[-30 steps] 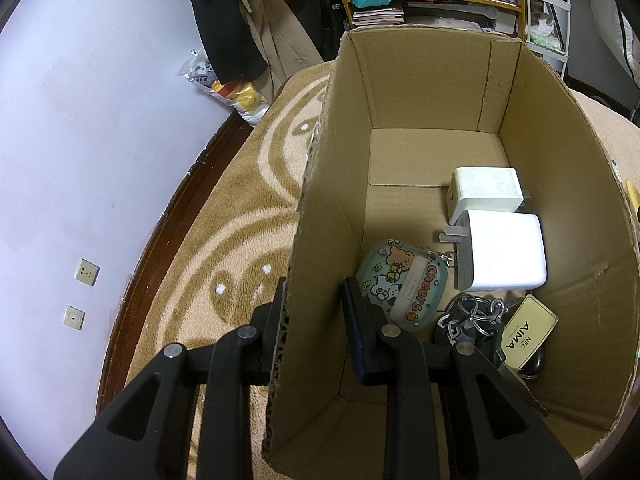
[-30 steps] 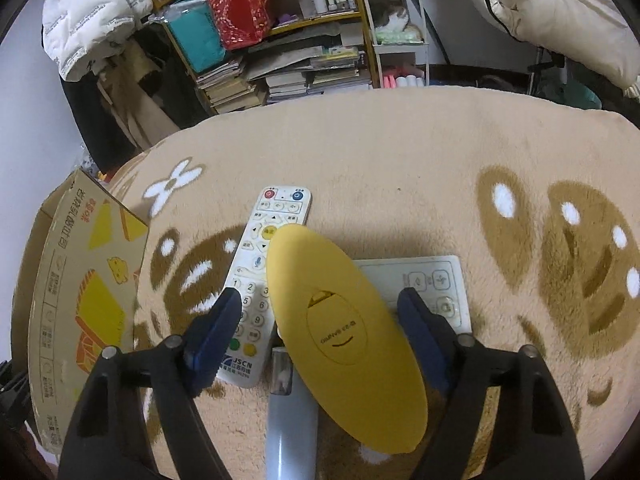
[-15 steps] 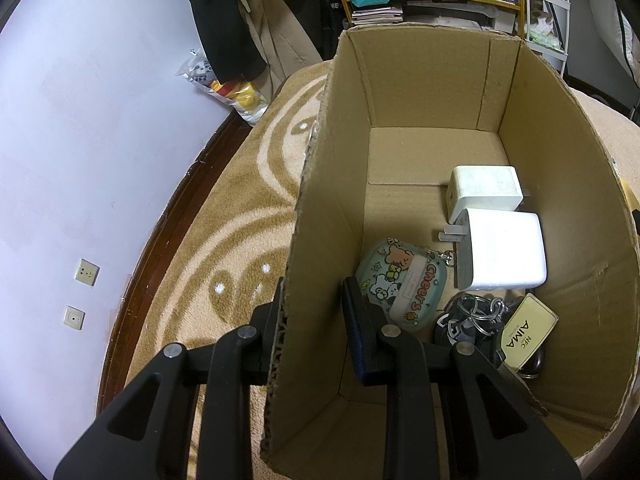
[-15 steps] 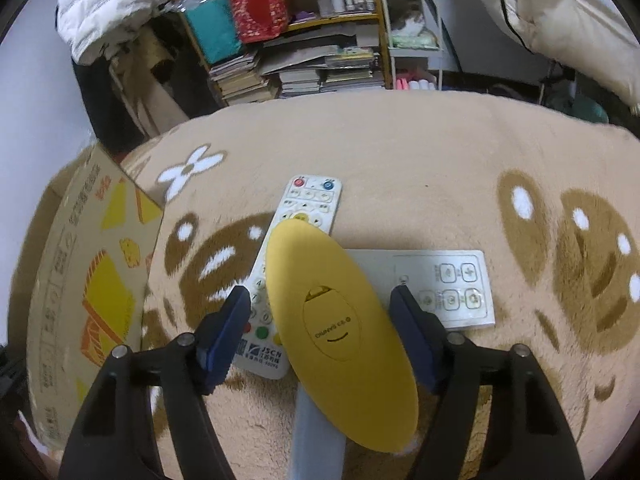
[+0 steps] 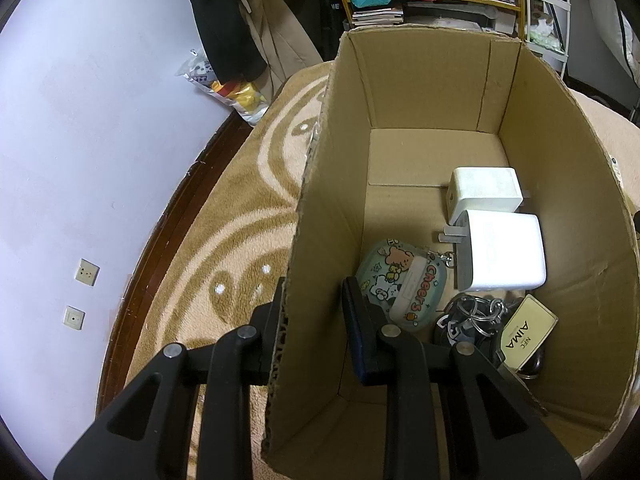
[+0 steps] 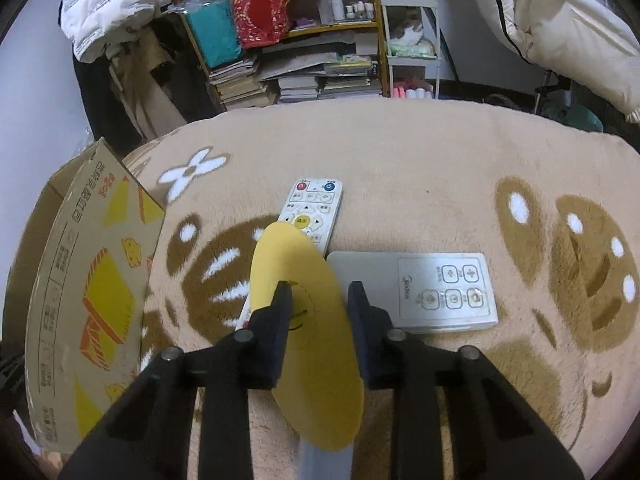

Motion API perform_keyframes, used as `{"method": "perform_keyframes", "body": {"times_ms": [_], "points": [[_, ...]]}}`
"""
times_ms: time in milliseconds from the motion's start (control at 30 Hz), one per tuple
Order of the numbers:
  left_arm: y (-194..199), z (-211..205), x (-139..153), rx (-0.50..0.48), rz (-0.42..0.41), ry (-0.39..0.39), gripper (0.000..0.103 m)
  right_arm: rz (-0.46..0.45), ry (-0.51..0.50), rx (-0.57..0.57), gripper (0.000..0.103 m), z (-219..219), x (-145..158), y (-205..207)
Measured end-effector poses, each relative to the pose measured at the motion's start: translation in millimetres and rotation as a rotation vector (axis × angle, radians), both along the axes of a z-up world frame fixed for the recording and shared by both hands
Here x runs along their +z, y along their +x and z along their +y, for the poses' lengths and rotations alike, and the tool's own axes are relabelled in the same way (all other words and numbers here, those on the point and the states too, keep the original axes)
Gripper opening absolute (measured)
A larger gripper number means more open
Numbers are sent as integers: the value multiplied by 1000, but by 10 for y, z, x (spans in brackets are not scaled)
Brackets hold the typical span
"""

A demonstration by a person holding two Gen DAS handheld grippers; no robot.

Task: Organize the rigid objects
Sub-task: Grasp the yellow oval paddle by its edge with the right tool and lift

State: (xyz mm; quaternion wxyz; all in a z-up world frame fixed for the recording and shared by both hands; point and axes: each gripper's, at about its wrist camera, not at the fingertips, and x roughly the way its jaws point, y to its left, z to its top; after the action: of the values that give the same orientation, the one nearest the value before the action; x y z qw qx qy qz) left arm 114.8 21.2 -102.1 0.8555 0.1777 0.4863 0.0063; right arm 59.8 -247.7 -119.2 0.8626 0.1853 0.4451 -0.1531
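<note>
The right gripper (image 6: 318,300) jaws have narrowed onto the yellow oval disc (image 6: 308,332), securing it for boxing, while the left gripper (image 5: 314,304) jaws stay clamped on the brown cardboard box (image 5: 332,200) wall.

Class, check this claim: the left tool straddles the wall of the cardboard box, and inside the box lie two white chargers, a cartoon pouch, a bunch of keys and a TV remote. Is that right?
Not quite. The left tool does straddle the cardboard box wall, and the left wrist view shows two white chargers, cartoon pouch and keys inside. The TV remote lies on the rug, as the right wrist view shows.

Two close downward views, box (image 5: 332,216) shared
</note>
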Motion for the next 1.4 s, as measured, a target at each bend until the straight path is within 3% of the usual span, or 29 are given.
{"method": "perform_keyframes", "body": {"times_ms": [133, 300, 400, 633, 733, 900, 967, 1000, 1400], "points": [[-2, -2, -12, -1, 0, 4, 25, -2, 20, 14, 38, 0, -1, 4], [-13, -13, -9, -2, -1, 6, 25, -9, 19, 67, 69, 120, 12, 57], [-7, -2, -7, 0, 1, 2, 25, 16, -44, 97, 73, 234, -2, 101], [12, 0, 6, -1, 2, 0, 25, 6, 0, 161, 72, 419, 7, 143], [18, 4, 10, 0, 3, -2, 25, 41, -82, 181, 73, 563, -41, 198], [21, 10, 26, -1, 3, -1, 25, 67, -114, 166, 74, 571, -108, 206], [21, 15, 35, -1, 2, -1, 25, 93, -110, 150, 68, 517, -189, 216], [23, 12, 33, 0, 3, -3, 25, 104, -121, 141, 56, 508, -210, 211], [33, 6, 38, 0, 7, -3, 25, 116, 8, 136, 54, 430, -158, 150]]}}
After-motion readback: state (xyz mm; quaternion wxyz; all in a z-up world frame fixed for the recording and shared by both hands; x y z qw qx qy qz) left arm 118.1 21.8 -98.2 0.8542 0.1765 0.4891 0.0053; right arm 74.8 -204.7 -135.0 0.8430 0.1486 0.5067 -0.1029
